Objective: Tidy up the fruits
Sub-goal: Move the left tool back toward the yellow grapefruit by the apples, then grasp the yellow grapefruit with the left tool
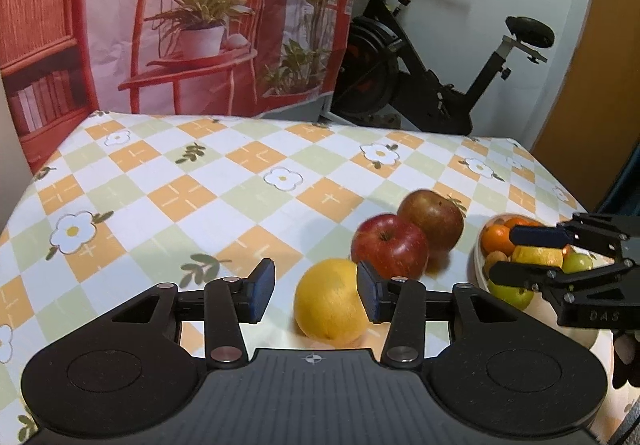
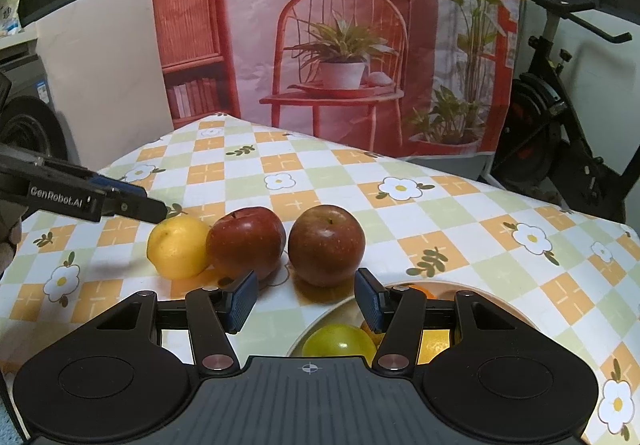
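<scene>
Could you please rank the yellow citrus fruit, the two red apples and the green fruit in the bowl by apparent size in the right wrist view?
1-2. Darker red apple and brighter red apple: alike.
3. Round yellow citrus fruit.
Unranked: green fruit, partly hidden behind the gripper body and nearest the camera.

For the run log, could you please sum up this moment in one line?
left gripper: open, by lemon | right gripper: open, empty, over bowl | two apples on table

A yellow lemon [image 2: 178, 247] and 2 red apples [image 2: 246, 241] [image 2: 326, 245] sit in a row on the cloth beside the fruit-filled bowl [image 1: 480, 265].
</scene>
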Action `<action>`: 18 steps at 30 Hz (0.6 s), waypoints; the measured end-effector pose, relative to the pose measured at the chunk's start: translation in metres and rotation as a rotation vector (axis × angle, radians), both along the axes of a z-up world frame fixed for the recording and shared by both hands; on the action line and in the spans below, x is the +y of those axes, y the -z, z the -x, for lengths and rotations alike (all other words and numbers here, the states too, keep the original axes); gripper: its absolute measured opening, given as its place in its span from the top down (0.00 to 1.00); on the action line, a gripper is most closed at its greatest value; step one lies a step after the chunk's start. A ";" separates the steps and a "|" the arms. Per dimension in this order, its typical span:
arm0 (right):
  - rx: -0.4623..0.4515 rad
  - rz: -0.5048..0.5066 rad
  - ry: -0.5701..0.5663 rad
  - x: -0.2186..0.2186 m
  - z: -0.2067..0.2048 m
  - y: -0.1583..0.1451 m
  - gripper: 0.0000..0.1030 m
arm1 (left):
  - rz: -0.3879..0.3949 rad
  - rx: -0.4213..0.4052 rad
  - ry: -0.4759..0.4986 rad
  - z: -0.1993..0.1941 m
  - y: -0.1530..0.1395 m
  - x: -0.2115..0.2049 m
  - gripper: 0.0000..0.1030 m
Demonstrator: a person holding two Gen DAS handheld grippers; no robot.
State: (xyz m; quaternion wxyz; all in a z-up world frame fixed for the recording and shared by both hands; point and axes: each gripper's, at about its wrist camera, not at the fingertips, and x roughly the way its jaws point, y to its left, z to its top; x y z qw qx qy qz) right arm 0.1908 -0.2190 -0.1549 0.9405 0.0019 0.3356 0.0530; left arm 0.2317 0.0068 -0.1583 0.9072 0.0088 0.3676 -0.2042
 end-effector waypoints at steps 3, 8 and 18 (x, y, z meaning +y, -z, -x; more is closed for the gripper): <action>0.003 -0.002 0.003 -0.002 0.000 0.002 0.52 | -0.005 0.009 0.015 0.001 0.005 -0.003 0.54; 0.007 -0.007 0.004 -0.003 0.000 0.004 0.52 | -0.005 0.022 0.026 -0.001 0.011 -0.006 0.54; 0.015 -0.004 -0.004 0.001 0.000 0.009 0.52 | 0.029 0.077 0.022 -0.016 0.020 -0.008 0.49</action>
